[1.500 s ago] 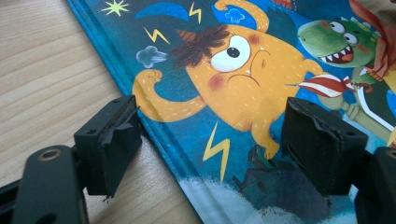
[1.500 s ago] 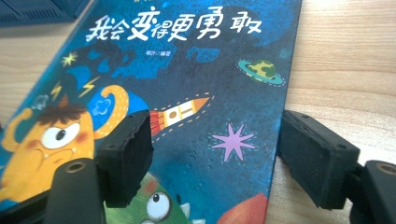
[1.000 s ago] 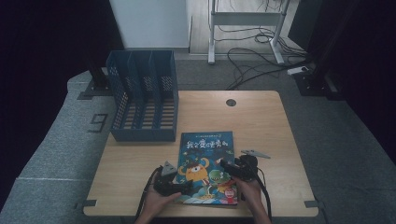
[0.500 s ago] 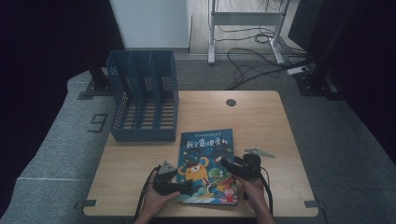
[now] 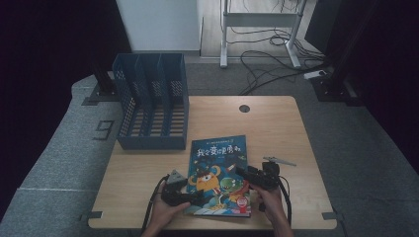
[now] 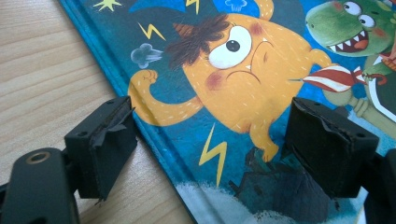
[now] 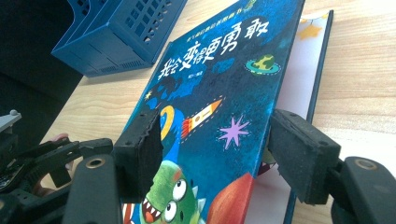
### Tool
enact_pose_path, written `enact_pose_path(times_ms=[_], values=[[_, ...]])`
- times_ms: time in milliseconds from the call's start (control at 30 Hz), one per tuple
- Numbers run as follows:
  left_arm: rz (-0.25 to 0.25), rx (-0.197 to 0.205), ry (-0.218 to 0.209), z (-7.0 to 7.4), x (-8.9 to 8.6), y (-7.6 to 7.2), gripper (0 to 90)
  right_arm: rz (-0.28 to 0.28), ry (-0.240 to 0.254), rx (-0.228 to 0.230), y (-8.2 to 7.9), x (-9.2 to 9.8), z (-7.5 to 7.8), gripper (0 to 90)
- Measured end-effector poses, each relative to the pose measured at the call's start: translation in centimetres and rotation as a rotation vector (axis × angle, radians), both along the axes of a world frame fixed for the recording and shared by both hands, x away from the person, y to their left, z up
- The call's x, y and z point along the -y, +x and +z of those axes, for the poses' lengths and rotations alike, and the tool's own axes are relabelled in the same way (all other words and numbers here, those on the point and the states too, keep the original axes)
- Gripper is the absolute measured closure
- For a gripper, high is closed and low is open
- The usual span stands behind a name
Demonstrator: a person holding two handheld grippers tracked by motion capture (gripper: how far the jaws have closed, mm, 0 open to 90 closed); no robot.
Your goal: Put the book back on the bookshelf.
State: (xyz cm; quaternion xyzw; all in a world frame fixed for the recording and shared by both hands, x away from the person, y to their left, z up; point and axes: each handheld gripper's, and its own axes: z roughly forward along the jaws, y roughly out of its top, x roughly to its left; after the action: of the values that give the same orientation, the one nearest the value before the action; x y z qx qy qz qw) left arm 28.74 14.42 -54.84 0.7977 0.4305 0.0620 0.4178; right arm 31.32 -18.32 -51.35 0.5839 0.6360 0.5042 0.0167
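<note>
Near the blue file rack (image 5: pixel 152 101), the right gripper (image 7: pixel 212 154) has just been narrowing its jaws astride the picture book's (image 5: pixel 218 173) raised front cover, while the left gripper (image 6: pixel 205 149) straddles its spine edge, gaping wide.

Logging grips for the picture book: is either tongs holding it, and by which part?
The right tongs straddle the picture book's lifted front cover at its open edge, jaws just closing; firm grip can't be told. Left tongs hold nothing.
</note>
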Motion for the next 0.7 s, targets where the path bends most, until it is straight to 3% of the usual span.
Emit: enact_pose_path(times_ms=[33, 133, 400, 467, 533, 567, 600, 633, 667, 700], values=[[0.000, 0.000, 0.000, 0.0, 0.0, 0.0, 15.9, 0.000, 0.000, 0.000, 0.0, 0.0, 0.0, 34.5], [0.000, 0.001, 0.002, 0.0, 0.0, 0.0, 15.9, 0.003, 0.061, -0.041, 0.2, 0.5, -0.2, 34.9], [-0.001, 0.000, 0.000, 0.0, -0.1, 0.0, 15.7, 0.024, 0.094, -0.079, 0.4, 0.7, -0.5, 36.3], [-0.002, -0.005, -0.008, 0.0, -0.2, 0.1, 15.5, 0.091, 0.141, -0.109, 0.6, 0.4, -0.8, 37.2], [-0.005, -0.005, -0.009, 0.0, -0.3, 0.1, 15.6, 0.097, 0.127, -0.103, 0.6, 0.0, -0.9, 37.4], [-0.005, -0.004, -0.008, 0.0, -0.2, 0.1, 15.6, 0.084, 0.045, -0.074, 0.5, -1.0, -1.0, 36.8], [-0.006, -0.004, -0.008, 0.0, -0.2, 0.1, 15.6, 0.082, 0.015, -0.060, 0.5, -1.3, -1.0, 36.4], [-0.006, -0.004, -0.008, 0.0, -0.2, 0.1, 15.5, 0.082, 0.015, -0.060, 0.5, -1.3, -1.0, 36.4], [-0.008, -0.005, -0.009, 0.0, -0.3, 0.1, 15.5, 0.081, -0.042, -0.023, 0.4, -1.8, -1.1, 36.3], [-0.008, -0.005, -0.009, 0.0, -0.3, 0.1, 15.5, 0.081, -0.042, -0.023, 0.4, -1.8, -1.1, 36.3]])
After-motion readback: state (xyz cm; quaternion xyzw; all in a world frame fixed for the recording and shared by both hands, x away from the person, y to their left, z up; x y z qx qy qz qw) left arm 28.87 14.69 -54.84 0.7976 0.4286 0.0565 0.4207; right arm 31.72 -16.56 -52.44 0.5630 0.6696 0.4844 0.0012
